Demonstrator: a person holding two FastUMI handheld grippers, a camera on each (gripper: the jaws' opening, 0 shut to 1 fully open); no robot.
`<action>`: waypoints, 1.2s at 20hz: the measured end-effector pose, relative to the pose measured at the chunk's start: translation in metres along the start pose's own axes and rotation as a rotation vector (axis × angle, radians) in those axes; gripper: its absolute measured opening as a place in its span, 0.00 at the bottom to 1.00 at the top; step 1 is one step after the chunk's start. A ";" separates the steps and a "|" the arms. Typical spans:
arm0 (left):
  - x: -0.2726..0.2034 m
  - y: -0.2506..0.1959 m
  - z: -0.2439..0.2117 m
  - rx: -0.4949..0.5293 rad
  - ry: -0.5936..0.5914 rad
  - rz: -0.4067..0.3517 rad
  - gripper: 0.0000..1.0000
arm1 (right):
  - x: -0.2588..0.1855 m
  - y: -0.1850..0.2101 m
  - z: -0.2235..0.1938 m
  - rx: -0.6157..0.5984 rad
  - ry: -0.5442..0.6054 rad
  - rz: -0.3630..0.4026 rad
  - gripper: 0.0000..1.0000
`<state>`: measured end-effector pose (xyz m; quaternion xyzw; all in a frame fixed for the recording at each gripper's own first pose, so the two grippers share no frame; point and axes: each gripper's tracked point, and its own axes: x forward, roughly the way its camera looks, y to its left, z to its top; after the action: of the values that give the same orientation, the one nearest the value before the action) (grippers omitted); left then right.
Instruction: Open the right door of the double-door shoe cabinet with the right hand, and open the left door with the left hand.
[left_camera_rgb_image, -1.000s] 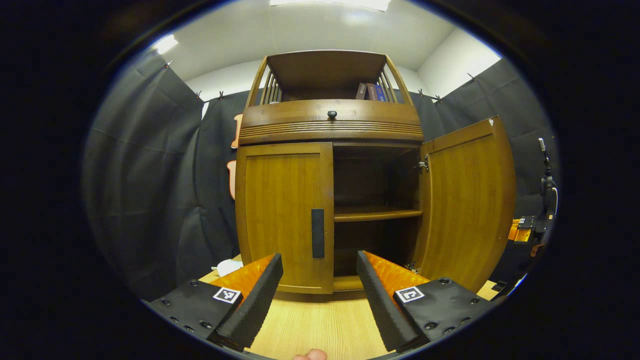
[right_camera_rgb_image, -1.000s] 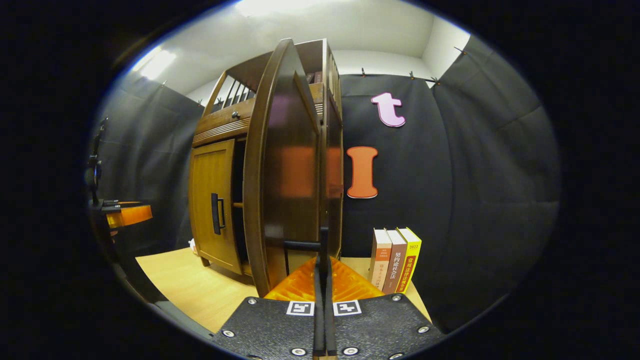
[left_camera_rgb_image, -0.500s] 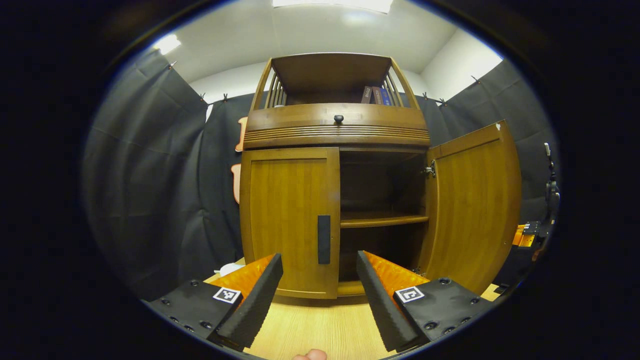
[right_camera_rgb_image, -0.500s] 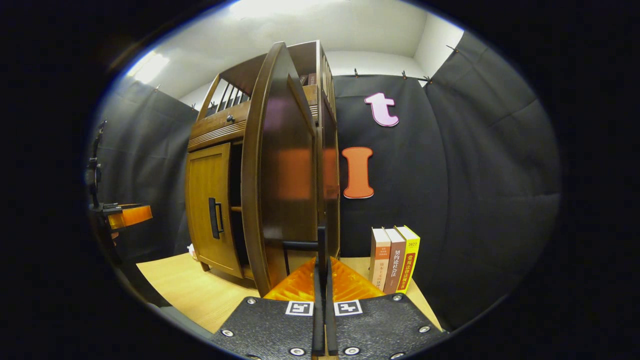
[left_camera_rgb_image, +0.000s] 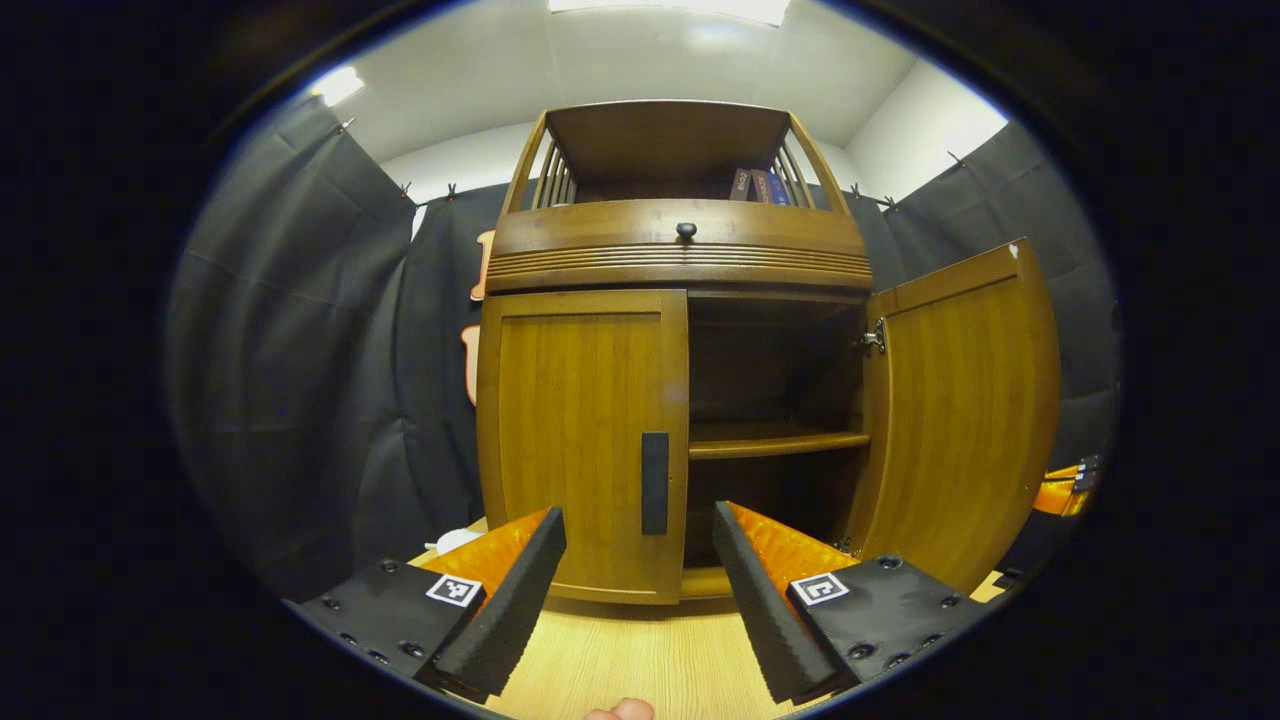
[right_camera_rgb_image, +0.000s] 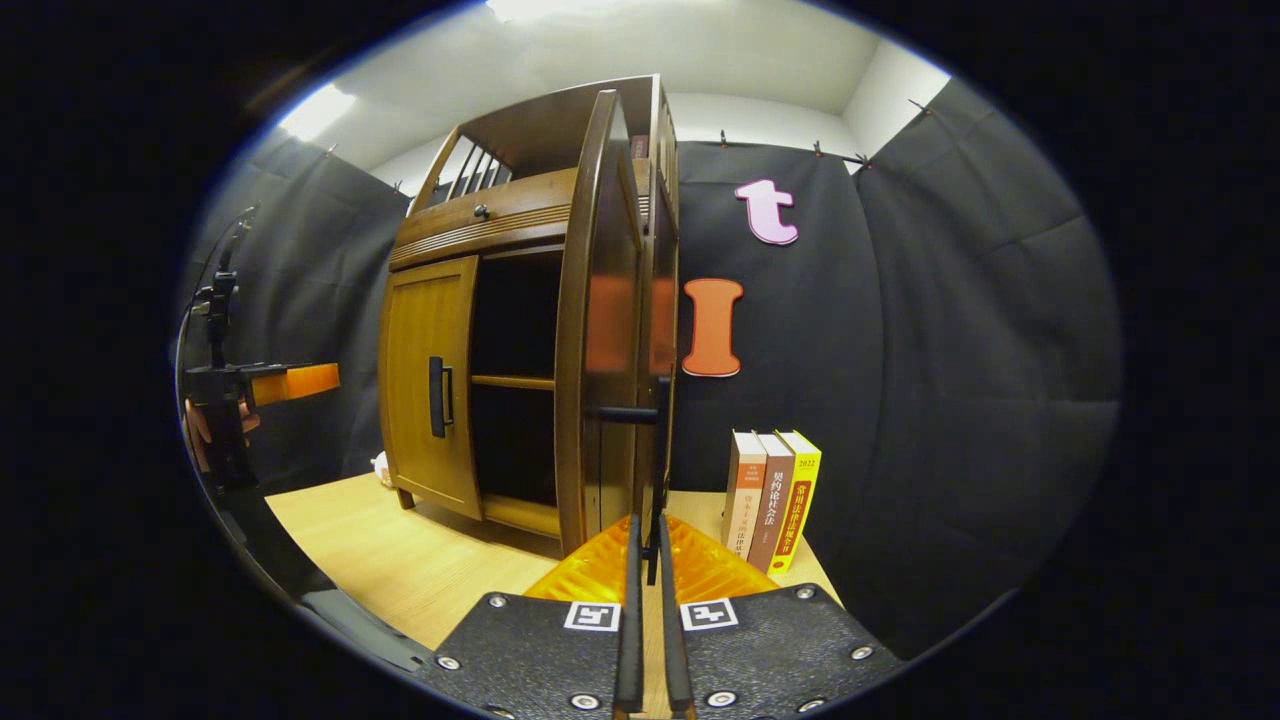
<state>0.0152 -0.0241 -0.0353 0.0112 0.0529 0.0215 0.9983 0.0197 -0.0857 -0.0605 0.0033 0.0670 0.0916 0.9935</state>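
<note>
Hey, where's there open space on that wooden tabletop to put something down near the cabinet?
Bare tabletop lies in front of the closed left door, reaching to the left gripper. Right of the cabinet it is crowded: the open right door stands beside three upright books.

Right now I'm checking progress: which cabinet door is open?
The right door, swung out to show the shelf. The left door sits shut, its handle untouched.
</note>
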 end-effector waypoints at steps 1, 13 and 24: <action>0.009 0.000 0.005 0.007 -0.014 -0.003 0.94 | -0.002 0.001 -0.002 0.011 0.000 -0.004 0.08; 0.127 -0.002 0.015 -0.048 -0.003 -0.108 0.94 | -0.003 -0.022 0.003 0.033 -0.011 -0.092 0.84; 0.198 -0.006 -0.036 -0.022 0.084 -0.106 0.94 | -0.004 -0.026 0.004 0.035 -0.005 -0.115 0.88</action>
<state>0.2088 -0.0205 -0.0917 -0.0034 0.0952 -0.0305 0.9950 0.0211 -0.1121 -0.0567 0.0170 0.0663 0.0330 0.9971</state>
